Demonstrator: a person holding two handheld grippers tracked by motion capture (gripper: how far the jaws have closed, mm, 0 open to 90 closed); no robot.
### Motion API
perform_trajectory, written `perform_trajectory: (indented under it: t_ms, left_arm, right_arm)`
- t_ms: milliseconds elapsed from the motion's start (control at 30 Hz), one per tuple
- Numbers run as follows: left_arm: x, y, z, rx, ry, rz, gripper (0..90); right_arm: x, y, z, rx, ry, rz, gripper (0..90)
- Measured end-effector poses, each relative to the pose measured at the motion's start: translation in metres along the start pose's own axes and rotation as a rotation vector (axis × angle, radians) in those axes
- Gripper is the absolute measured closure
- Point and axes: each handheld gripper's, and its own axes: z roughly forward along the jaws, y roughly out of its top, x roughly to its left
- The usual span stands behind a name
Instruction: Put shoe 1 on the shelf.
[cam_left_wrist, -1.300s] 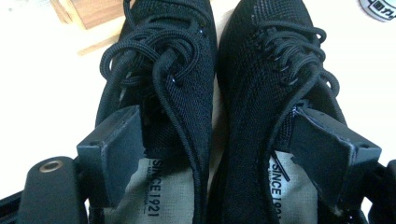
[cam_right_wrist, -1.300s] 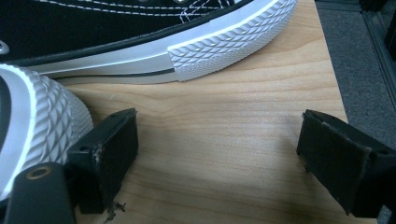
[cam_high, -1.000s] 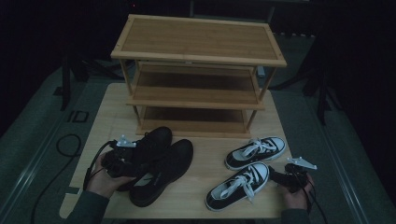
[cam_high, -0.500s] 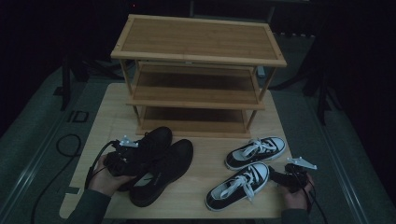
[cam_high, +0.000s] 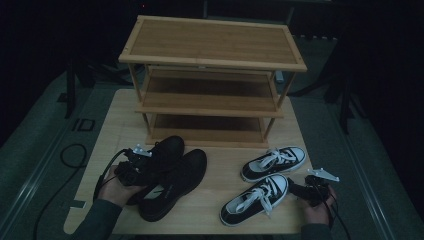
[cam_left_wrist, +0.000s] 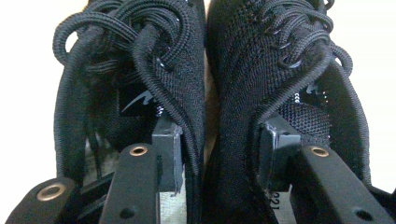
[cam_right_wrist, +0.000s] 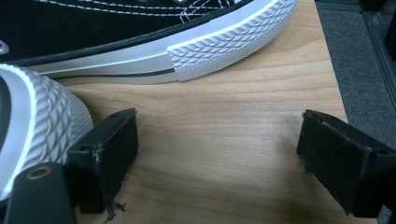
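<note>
dark floor and black surroundings ring a pale wooden table (cam_high: 210, 215) in the high view, and a three-tier bamboo shoe rack (cam_high: 212, 60) stands at its far half with all the shelves i can see bare. nothing is stowed yet, so i judge the job barely begun: both pairs wait at the near edge, well apart from each other. my left gripper (cam_high: 142, 167) sits on the pair of black knit lace-up trainers (cam_high: 175, 175) at the left; my right gripper (cam_high: 295, 187) rests just beside the heel of the nearer of the black canvas sneakers with white soles and laces (cam_high: 262, 187).

from the left gripper view, one jaw is down inside each trainer (cam_left_wrist: 196, 70), so the two inner walls lie between them. the jaws have just been closing and now pinch those walls together; the shoes touch side by side, not yet lifted as far as i can tell.

from the right gripper view, my jaws stand wide apart over bare wood grain (cam_right_wrist: 224, 154), holding nothing. a white ribbed rubber sole (cam_right_wrist: 229, 39) lies just ahead, another curves in at the left, and grey carpet (cam_right_wrist: 359, 56) lies past the table's edge.
</note>
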Motion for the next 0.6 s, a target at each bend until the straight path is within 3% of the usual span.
perform_trajectory:
  t_ms: [200, 433, 600]
  left_arm:
    - [-0.0013, 0.0023, 0.0053, 0.024, 0.000, 0.004, 57.4]
    - [-0.0019, 0.0017, 0.0049, 0.019, -0.018, 0.010, 74.8]
    - [-0.0024, 0.0014, 0.0044, 0.012, 0.007, -0.001, 83.7]
  right_arm:
    - [0.0000, 0.0000, 0.0000, 0.000, 0.000, 0.000, 12.4]
    - [0.0000, 0.0000, 0.0000, 0.000, 0.000, 0.001, 12.4]
    - [0.0000, 0.0000, 0.0000, 0.000, 0.000, 0.000, 12.4]
